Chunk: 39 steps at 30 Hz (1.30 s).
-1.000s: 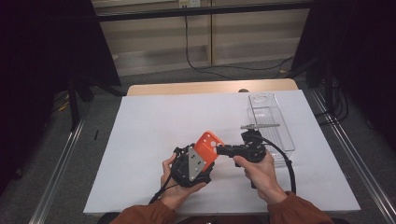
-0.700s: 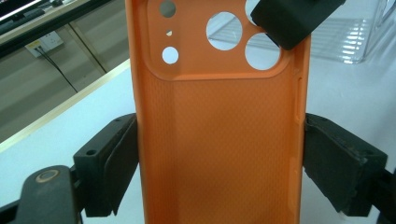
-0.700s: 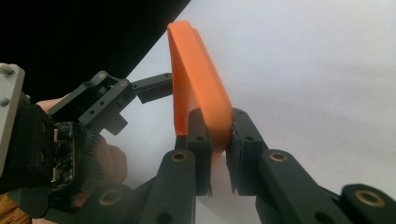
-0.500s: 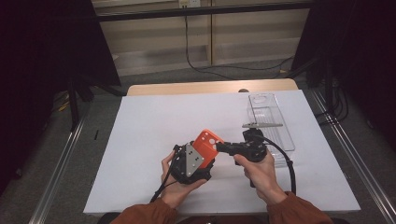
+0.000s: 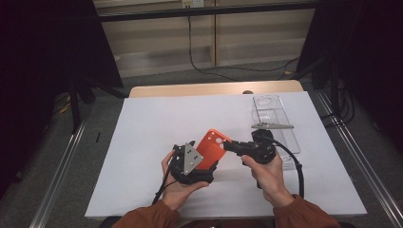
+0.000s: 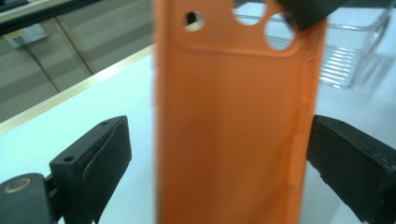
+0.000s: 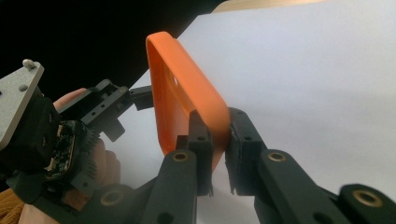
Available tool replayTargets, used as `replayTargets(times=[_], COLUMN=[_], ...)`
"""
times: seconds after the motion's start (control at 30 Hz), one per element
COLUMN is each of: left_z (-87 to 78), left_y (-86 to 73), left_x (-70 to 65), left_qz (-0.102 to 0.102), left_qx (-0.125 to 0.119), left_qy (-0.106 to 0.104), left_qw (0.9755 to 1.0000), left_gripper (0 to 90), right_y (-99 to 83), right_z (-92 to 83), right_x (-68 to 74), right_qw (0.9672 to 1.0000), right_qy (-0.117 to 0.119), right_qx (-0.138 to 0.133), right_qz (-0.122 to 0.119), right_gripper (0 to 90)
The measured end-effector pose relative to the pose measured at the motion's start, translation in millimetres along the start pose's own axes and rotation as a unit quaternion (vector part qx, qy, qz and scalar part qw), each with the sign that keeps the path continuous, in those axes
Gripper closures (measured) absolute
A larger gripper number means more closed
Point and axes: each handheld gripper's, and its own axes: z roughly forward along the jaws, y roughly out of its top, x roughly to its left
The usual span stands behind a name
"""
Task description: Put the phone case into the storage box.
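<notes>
An orange phone case (image 5: 214, 147) with camera cut-outs is held tilted above the white table. My right gripper (image 5: 229, 145) is shut on its upper corner, and the two jaws pinch the case's rim (image 7: 219, 126). My left gripper (image 5: 207, 164) is open, with one jaw on each side of the case's lower part. In the left gripper view the case (image 6: 233, 116) stands between the jaws. The left jaw is clear of it and the right jaw is at its edge. In the right gripper view the left gripper (image 7: 116, 105) sits behind the case (image 7: 182, 88).
A clear plastic tray (image 5: 274, 111) stands at the right back of the white table cover (image 5: 142, 128), with a grey strip (image 5: 273, 126) across it. A black cable (image 5: 298, 171) loops from the right gripper. The table's wooden edge (image 5: 214, 89) runs along the back.
Almost nothing. Both hands and the case stay in nearly the same place, and the left gripper has shifted only slightly around the case.
</notes>
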Motion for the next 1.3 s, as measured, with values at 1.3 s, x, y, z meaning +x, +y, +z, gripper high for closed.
replayTargets(times=[1.3], left_z=[-23.7], left_y=[-19.5], left_x=[47.2], left_qz=[-0.115], left_qx=[-0.019], left_qy=[-0.022], left_qw=[0.9929], left_gripper=[3.8], right_y=[11.0], right_z=[-20.4], right_x=[-15.1], right_qw=[0.9957], right_qy=[-0.047], right_qx=[-0.052], right_qz=[-0.061], right_gripper=[81.4])
